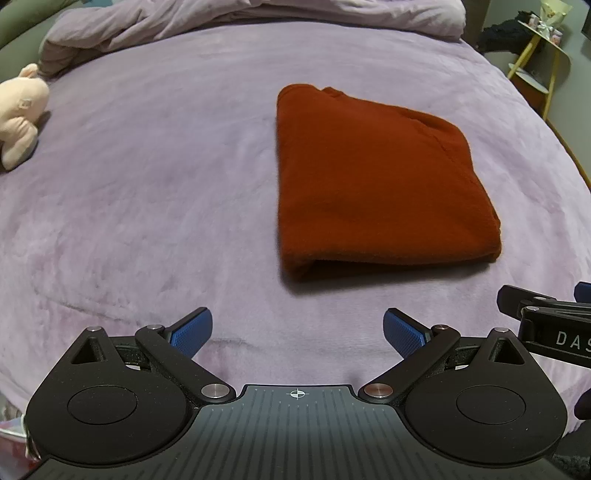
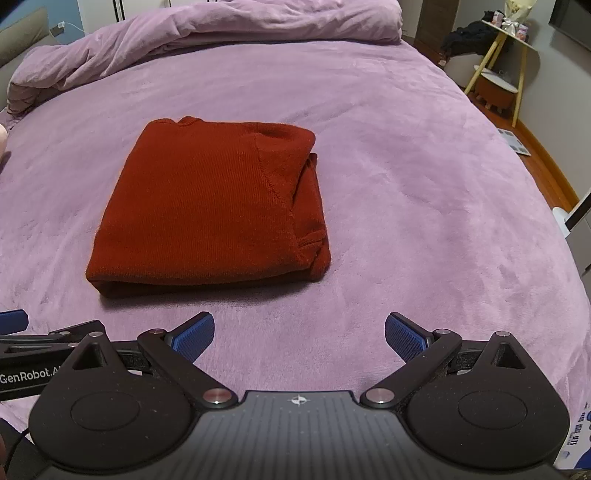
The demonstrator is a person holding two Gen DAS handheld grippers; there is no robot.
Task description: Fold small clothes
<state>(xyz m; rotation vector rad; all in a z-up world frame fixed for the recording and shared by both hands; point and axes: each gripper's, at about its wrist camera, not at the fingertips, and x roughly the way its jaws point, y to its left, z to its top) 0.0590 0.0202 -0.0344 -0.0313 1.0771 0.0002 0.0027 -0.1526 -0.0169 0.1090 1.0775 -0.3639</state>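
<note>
The red sweater [image 2: 210, 203] lies ahead of both grippers as a compact, roughly square bundle on the purple blanket [image 2: 424, 177]. Its layers are stacked, with a rounded fold edge nearest the grippers and the sleeve tucked along the side by the right gripper. That neat stack, with nothing hanging loose, suggests the folding is finished or nearly so.

The left gripper [image 1: 297, 332] hovers short of the sweater and to its left, its blue pads spread wide apart and holding nothing. The right gripper [image 2: 299, 336] sits just beside it, also short of the sweater and to its right, jaws likewise wide and empty. Both are level, pointing forward over bare blanket, apart from the cloth. A plush toy [image 1: 20, 114] rests far off to the left gripper's left, near a heaped duvet [image 2: 221, 33] beyond the sweater.
</note>
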